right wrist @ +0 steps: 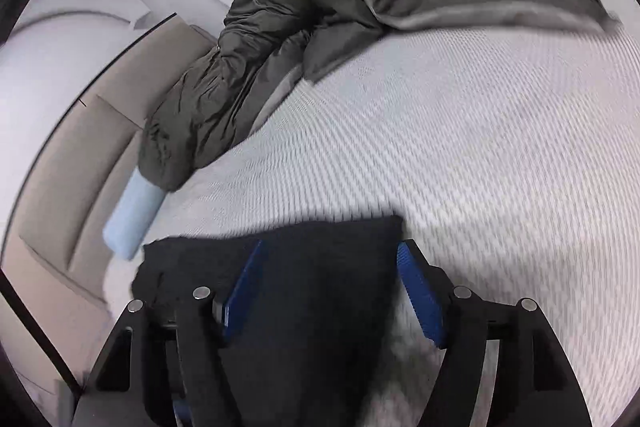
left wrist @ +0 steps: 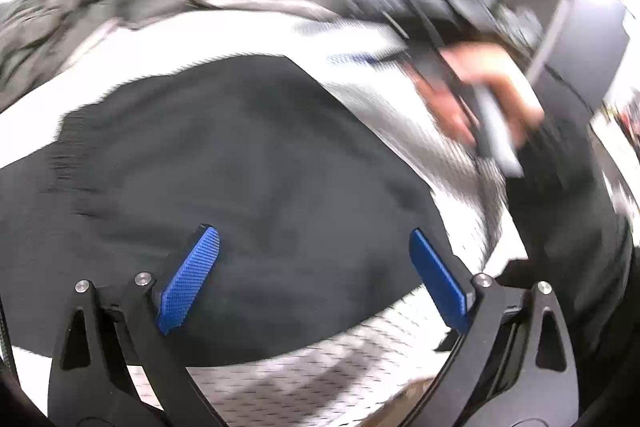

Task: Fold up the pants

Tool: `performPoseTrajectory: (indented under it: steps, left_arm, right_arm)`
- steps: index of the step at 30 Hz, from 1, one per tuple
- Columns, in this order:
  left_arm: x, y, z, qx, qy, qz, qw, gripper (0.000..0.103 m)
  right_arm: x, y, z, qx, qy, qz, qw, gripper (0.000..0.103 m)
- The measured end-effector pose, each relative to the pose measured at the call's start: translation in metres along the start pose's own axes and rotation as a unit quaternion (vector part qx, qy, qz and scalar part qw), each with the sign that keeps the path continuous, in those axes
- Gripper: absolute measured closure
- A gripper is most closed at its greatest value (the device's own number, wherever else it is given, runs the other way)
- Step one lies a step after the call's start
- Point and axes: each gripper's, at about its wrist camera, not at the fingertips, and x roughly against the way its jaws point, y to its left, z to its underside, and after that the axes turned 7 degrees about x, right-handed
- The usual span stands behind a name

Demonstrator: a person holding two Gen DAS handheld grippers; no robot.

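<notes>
The black pants [left wrist: 240, 163] lie apparently part-folded on the white mattress [right wrist: 480, 147], with further folds likely outstanding; left gripper [left wrist: 316, 239] and right gripper [right wrist: 330, 251] both gape wide, empty, above them.

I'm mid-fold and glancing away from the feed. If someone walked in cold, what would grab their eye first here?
Probably the black pants lying flat on the white patterned mattress, filling the space under both open grippers, left gripper and right gripper. Next, the crumpled grey duvet heaped along the bed's far edge. In the left wrist view, the person's hand gripping the other tool is a blur at right.
</notes>
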Motion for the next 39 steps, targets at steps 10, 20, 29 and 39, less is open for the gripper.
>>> performPoseTrajectory:
  steps: [10,20,29,39]
  left_arm:
    - [0.035,0.126,-0.037,0.158,-0.078,-0.104,0.9788,0.008]
    - [0.017,0.118,-0.053,0.077,-0.086,-0.132,0.9845,0.008]
    - [-0.073,0.085,-0.047,-0.063,0.049,-0.141,0.9868,0.047]
    - [-0.028,0.103,-0.032,-0.052,0.025,-0.148,0.9873,0.048]
  right_arm:
    - [-0.044,0.024,0.022,0.053,0.052,-0.003,0.997,0.094]
    - [0.0,0.062,0.024,0.127,0.019,0.131,0.983,0.06]
    - [-0.049,0.118,0.094,0.265,0.102,0.118,0.952,0.057]
    - [0.018,0.044,0.091,0.218,0.082,0.2,0.952,0.045]
